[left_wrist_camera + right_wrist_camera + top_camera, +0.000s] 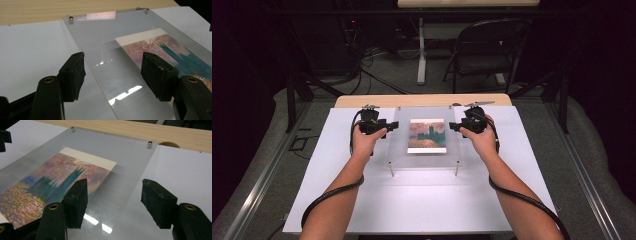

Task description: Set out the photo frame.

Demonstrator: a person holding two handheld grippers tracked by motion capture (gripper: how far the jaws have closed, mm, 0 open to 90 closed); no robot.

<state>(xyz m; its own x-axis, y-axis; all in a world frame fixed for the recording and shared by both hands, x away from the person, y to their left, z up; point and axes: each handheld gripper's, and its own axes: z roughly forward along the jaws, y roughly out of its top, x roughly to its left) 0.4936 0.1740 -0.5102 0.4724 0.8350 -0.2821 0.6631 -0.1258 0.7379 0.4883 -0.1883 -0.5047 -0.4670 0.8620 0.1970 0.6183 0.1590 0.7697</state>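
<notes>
A clear acrylic sheet [402, 145] rests on small metal standoffs [391, 169] above a white board. Under it lies a painted print [427, 135] in pink, teal and orange. My left gripper [384, 125] sits at the sheet's left edge, open, with the edge [100, 35] running between its jaws [113, 59] untouched. My right gripper [455, 126] mirrors it at the right edge, also open [115, 183]. One of its jaws is over the sheet [125, 155] near the print [57, 177], the other over the board.
The white board [422, 200] covers most of the table, and a strip of bare wood [422, 100] shows at the far edge. A folding chair [484, 50] and cables stand on the floor beyond. Standoffs [149, 144] mark the sheet's far corners.
</notes>
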